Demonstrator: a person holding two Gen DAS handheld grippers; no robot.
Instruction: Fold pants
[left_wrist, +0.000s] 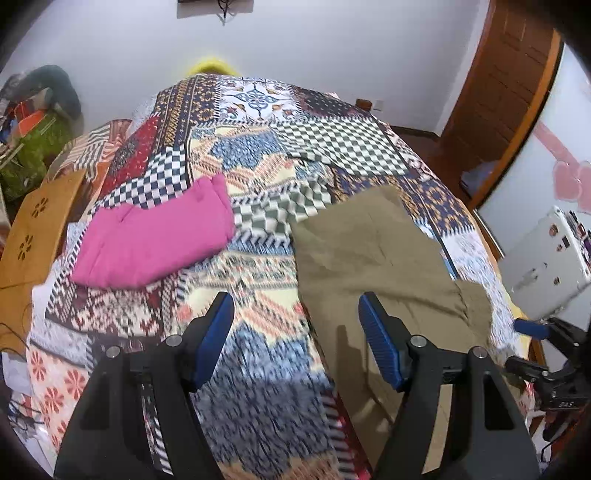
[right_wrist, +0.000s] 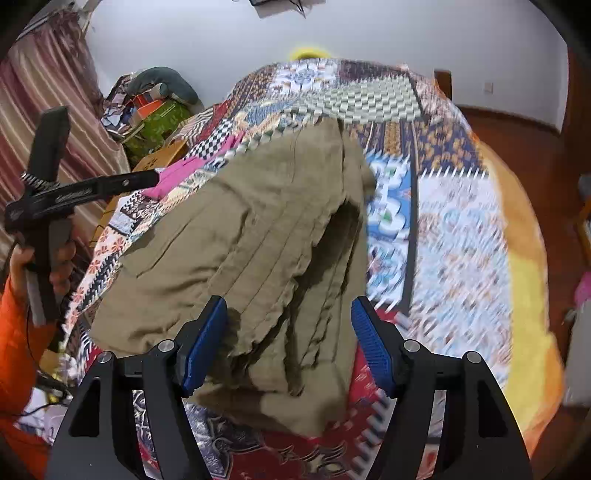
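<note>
- Khaki pants (right_wrist: 236, 236) lie folded in a rumpled stack on a bed covered by a patchwork quilt (left_wrist: 255, 266), toward the near right part of the bed as the left wrist view shows it
- The right gripper (right_wrist: 289, 306) hovers over the near end of the pants, its blue fingers (right_wrist: 201, 347) spread wide on either side of the layered cloth edges; neither pad presses on the fabric
- The left gripper (left_wrist: 297, 314) hangs above the bare quilt just beside the left edge of the pants, fingers spread apart with nothing between them; its right finger (left_wrist: 380, 343) overlaps the khaki cloth in view, though contact cannot be told
- A folded pink garment (left_wrist: 155, 240) rests on the quilt to the left, apart from the pants
- In the right wrist view a hand (right_wrist: 40, 266) in an orange sleeve (right_wrist: 18, 350) grips the handle of the left gripper at the bed's left edge
- Both views are blurred across the quilt
</note>
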